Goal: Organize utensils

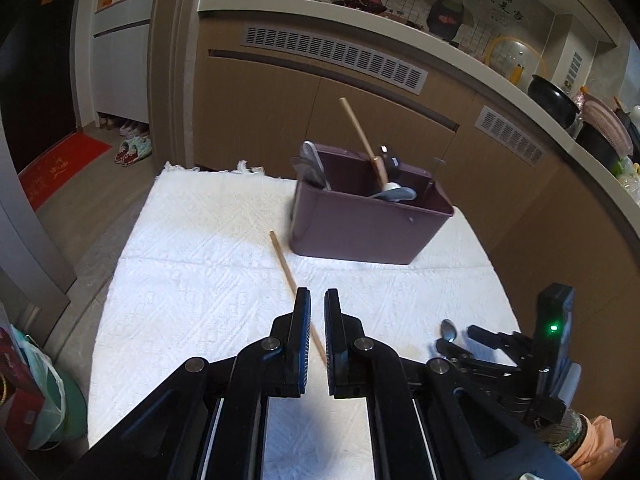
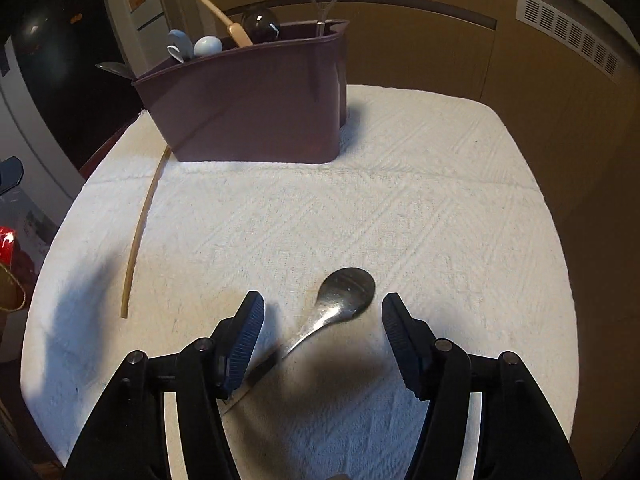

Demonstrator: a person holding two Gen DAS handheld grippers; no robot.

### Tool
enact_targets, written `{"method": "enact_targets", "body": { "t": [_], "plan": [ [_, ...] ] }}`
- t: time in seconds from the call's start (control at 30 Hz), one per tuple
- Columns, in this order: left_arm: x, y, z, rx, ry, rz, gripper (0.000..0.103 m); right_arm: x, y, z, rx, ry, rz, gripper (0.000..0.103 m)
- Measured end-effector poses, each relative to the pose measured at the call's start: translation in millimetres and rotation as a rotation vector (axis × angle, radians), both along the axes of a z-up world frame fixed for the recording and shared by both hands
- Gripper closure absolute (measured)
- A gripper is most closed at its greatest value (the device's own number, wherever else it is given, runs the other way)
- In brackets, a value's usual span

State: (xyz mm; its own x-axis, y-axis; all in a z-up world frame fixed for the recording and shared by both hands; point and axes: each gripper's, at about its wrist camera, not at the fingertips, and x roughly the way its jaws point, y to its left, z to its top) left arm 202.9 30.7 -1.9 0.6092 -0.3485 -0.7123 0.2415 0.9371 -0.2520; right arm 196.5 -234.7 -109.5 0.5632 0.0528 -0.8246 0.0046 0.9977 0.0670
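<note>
The left gripper (image 1: 317,304) is narrowing around the near end of the wooden chopstick (image 1: 289,272), not yet clamping it. The right gripper (image 2: 323,312) is hanging wide open over the metal spoon (image 2: 344,292) lying on the white towel (image 2: 440,216). Judging from this, squeezing squarely before lifting toward the purple caddy (image 1: 360,232) is advisable.
</note>
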Motion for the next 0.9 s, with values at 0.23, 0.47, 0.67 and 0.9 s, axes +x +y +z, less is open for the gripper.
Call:
{"method": "enact_targets", "body": {
  "t": [0.23,0.47,0.67,0.9],
  "plan": [
    [39.0,-15.9,-57.8,0.021,0.22,0.011,0.072,-5.9,-8.6,-8.4,0.023,0.022,-0.026,0.04],
    [84.1,-48.2,-97.1,0.129,0.3,0.101,0.073,-17.1,-3.5,-13.2,-0.024,-0.018,0.009,0.04],
    [102.4,-61.5,-107.1,0.194,0.279,0.113,0.078,-26.3,-12.4,-13.5,0.008,-0.027,0.014,0.034],
    [73.4,-42.8,-95.7,0.185,0.223,0.05,0.099,-31.2,-22.9,-7.9,-0.001,-0.041,-0.015,0.033]
  ]
}}
